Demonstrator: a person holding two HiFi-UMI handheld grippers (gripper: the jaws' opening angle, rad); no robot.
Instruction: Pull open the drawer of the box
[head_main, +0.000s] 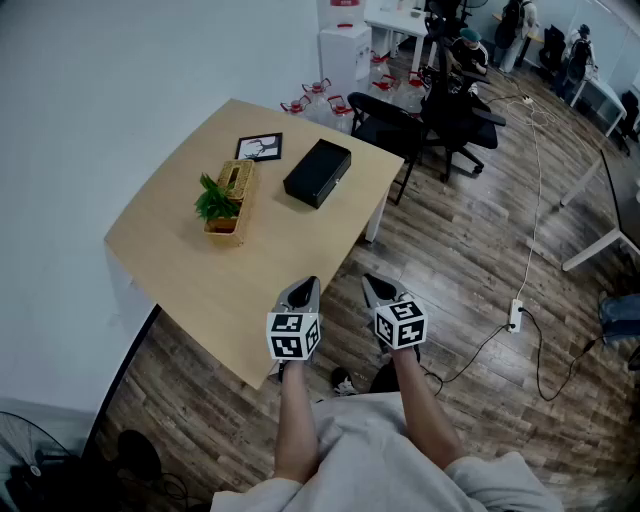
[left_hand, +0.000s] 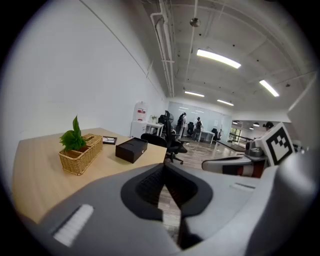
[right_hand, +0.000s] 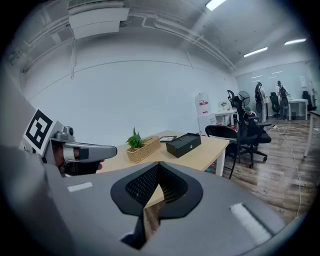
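Note:
The black box (head_main: 317, 172) lies on the far half of the light wooden table (head_main: 200, 270), its drawer closed as far as I can tell. It also shows as a small black box (left_hand: 131, 149) ahead of the left jaws and as the black box (right_hand: 183, 144) ahead of the right jaws. My left gripper (head_main: 307, 285) hovers over the table's near corner, well short of the box, shut and empty. My right gripper (head_main: 371, 283) hangs beside it, just off the table edge over the floor, also shut on nothing. In both gripper views the jaw tips meet.
A wicker basket (head_main: 230, 203) with a green plant stands left of the box, and a small framed picture (head_main: 259, 147) lies behind it. A black office chair (head_main: 385, 118) stands at the table's far edge. More desks, chairs and people fill the room beyond. A cable and power strip (head_main: 516, 316) lie on the floor.

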